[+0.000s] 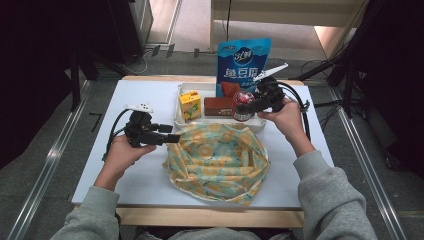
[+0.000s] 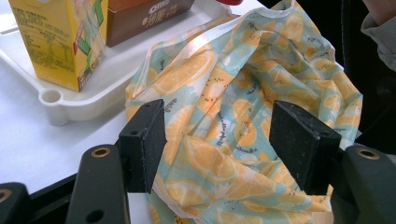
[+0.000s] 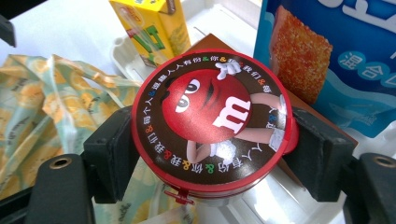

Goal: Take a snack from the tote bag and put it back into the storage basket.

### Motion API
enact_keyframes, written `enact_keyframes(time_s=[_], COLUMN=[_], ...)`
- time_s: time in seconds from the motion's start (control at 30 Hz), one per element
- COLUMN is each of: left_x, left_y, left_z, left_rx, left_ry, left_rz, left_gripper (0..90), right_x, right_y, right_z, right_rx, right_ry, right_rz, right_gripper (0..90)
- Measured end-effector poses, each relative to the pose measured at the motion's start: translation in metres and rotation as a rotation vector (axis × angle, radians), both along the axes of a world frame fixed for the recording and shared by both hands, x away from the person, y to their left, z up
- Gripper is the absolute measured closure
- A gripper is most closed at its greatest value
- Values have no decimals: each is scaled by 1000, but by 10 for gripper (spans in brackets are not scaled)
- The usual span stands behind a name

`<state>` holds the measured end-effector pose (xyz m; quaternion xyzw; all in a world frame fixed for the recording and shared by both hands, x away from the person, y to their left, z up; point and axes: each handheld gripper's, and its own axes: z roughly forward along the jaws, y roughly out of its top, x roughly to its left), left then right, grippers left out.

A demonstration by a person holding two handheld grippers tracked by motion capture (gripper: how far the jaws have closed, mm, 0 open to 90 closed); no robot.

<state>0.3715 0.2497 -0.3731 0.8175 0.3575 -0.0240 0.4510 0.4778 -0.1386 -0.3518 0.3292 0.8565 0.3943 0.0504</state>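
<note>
Right gripper (image 3: 212, 154) clamped on red candy tub (image 3: 212, 121) over white tray (image 1: 186, 90), left gripper (image 2: 219, 140) spread wide at orange-print bag (image 2: 243, 93) on table (image 1: 145, 95)

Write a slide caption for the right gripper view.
Black tongs clamp a red candy tub above the white tray, orange-print bag alongside.

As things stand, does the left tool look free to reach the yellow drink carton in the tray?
Probably yes. The left tool is open and holds nothing, at the bag's edge; the yellow carton stands at the tray's near-left corner, with nothing between.
</note>
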Motion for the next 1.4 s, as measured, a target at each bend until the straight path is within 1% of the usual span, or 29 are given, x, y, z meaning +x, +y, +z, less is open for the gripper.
enact_keyframes(time_s=[0.23,0.33,0.57,0.63,0.83,0.9,0.97,1.0,1.07,1.23,1.27,1.3,1.4], left_x=[1,1,0,0,0,0,0,0,0,0,0,0,-1], left_y=[0,1,1,1,1,1,0,0,0,0,-1,-1,-1], left_z=[0,-1,-1,-1,-1,-1,-1,-2,-2,-2,-2,-3,-3], left_rx=[2,0,-1,-1,0,0,-1,-3,-1,2,3,3,5], left_ry=[0,1,3,2,3,2,2,3,3,3,5,6,6], left_rz=[-1,-1,0,-1,-2,-4,-5,-5,-4,-9,-9,-11,-10], left_gripper=[373,373,373,373,373,373,373,373,373,373,373,373,373], right_x=[9,12,19,20,21,22,22,21,21,22,22,22,19], right_y=[2,2,3,3,4,2,2,3,3,3,2,2,-1], right_z=[-11,-16,-31,-35,-47,-49,-52,-55,-59,-69,-71,-74,-77], right_rx=[-24,-23,-33,-34,-38,-20,-32,-58,-77,-82,-91,-96,-86], right_ry=[9,18,21,30,16,11,11,7,7,11,13,6,9], right_rz=[-17,-24,-41,-48,-59,-68,-69,-65,-63,-62,-59,-52,-54], right_gripper=[254,254,254,254,254,254,254,254,254,254,254,253,251])
